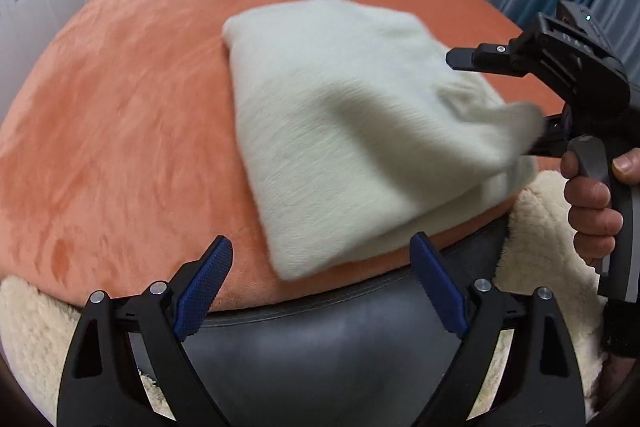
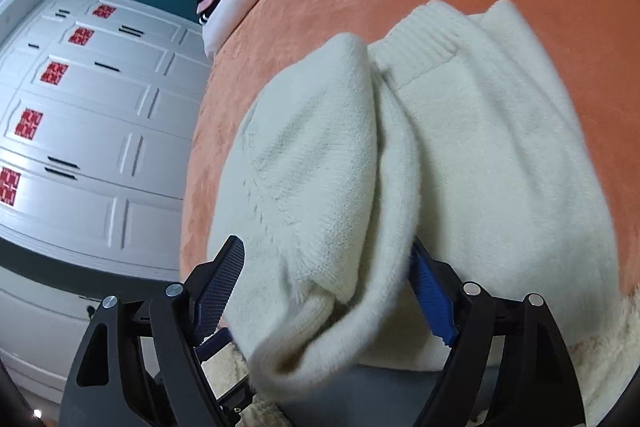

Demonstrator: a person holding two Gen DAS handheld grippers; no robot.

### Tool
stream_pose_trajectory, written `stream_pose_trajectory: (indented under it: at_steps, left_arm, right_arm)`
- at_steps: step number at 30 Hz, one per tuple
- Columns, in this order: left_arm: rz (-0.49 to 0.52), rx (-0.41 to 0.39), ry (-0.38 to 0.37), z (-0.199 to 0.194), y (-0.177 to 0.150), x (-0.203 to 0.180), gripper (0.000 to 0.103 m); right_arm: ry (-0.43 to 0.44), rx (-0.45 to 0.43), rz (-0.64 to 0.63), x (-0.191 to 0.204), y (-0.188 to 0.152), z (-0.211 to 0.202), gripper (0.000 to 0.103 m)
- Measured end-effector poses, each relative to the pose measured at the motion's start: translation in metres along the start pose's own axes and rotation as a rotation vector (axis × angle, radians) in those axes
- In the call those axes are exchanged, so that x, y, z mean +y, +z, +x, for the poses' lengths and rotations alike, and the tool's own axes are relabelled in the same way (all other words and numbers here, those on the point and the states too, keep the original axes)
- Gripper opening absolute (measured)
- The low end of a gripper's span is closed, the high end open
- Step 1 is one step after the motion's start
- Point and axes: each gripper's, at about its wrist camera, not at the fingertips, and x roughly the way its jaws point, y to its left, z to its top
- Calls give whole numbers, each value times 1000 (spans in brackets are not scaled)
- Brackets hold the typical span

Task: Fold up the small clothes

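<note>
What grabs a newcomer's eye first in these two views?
The cream knit sweater, partly folded, lies on the orange bedspread near the bed's front edge. In the right wrist view, the right claw stands open around a bunched sleeve. The left claw is open and empty, just short of the sweater's near corner.

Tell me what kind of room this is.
Most likely a bedroom. A bed with an orange blanket fills both views, a white wardrobe lines the wall, and a cream sweater lies on the bed for folding.
</note>
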Motion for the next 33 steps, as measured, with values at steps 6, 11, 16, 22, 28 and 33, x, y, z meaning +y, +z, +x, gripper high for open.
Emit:
stream_pose_trajectory:
  at_steps: [6, 11, 16, 22, 28, 33]
  left_arm:
    - [50, 35, 3, 10, -5, -1, 32]
    - [69, 47, -49, 17, -2, -7, 17]
    - [37, 100, -58, 27, -9, -8, 16]
    - [60, 43, -57, 4, -7, -9, 18]
    - [99, -45, -59, -34, -1, -9, 34]
    - [72, -167, -123, -69, 26, -11, 62]
  right_arm:
    - [84, -168, -214, 72, 17, -46, 21]
    - [30, -319, -258, 61, 14, -100, 21]
    - [-208, -137, -13, -66, 6, -34, 21]
    - [-137, -248, -51, -36, 2, -67, 25]
    - [-363, -209, -131, -48, 1, -80, 42]
    - [-231, -244, -69, -44, -6, -97, 59]
